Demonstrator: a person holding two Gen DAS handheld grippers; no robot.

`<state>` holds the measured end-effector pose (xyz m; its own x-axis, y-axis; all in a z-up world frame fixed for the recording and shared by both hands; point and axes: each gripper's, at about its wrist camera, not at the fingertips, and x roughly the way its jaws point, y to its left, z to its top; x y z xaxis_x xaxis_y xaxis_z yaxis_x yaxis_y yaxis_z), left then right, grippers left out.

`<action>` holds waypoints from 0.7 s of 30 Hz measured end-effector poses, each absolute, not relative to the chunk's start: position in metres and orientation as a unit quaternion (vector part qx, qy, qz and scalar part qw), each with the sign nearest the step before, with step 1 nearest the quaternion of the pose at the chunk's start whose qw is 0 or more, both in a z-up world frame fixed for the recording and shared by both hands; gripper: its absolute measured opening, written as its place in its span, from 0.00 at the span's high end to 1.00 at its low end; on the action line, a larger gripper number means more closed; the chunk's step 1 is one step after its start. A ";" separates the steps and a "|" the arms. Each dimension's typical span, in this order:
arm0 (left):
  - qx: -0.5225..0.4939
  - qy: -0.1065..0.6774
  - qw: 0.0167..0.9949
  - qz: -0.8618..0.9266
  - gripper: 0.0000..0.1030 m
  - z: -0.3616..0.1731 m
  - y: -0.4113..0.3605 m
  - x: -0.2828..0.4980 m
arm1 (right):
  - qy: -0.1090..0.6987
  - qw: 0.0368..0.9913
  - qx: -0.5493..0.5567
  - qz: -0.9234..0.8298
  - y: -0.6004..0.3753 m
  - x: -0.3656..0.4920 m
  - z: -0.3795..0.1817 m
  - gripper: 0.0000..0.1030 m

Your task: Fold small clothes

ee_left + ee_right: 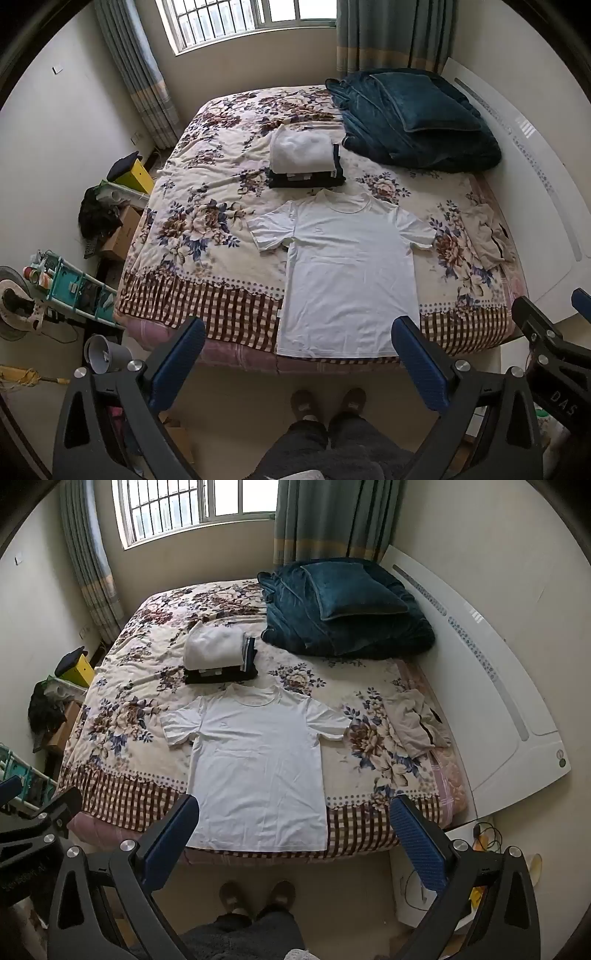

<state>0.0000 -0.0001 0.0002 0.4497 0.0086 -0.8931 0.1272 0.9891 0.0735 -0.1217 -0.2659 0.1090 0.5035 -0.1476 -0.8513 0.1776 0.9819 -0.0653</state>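
A white T-shirt (343, 266) lies flat, face up, on the floral bedspread (207, 221), its hem at the near edge of the bed; it also shows in the right wrist view (255, 768). Behind its collar stands a stack of folded clothes (304, 158), white on top of dark, also seen in the right wrist view (219, 653). A crumpled beige garment (487, 236) lies at the right of the bed, and shows in the right wrist view (417, 723). My left gripper (299, 354) is open and empty above the bed's near edge. My right gripper (295, 830) is open and empty beside it.
A folded dark teal blanket with a cushion (413, 118) fills the far right of the bed. A white headboard (491, 686) runs along the right. Boxes and a teal rack (74, 288) stand on the floor at left. The person's feet (328, 402) stand before the bed.
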 end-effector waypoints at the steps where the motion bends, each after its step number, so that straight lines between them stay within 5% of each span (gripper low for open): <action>1: 0.065 0.523 0.849 -0.034 0.00 0.000 0.000 0.000 | 0.489 0.867 0.016 -0.094 -0.266 -0.122 0.109 0.00; 21: 0.062 0.517 0.853 -0.035 0.00 -0.001 -0.001 0.000 | 0.491 0.866 0.014 -0.094 -0.263 -0.120 0.109 0.00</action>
<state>-0.0004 -0.0015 -0.0008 0.4622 0.0039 -0.8868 0.1241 0.9899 0.0690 -0.1204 -0.2633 0.1089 0.5005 -0.1484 -0.8529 0.1756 0.9821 -0.0678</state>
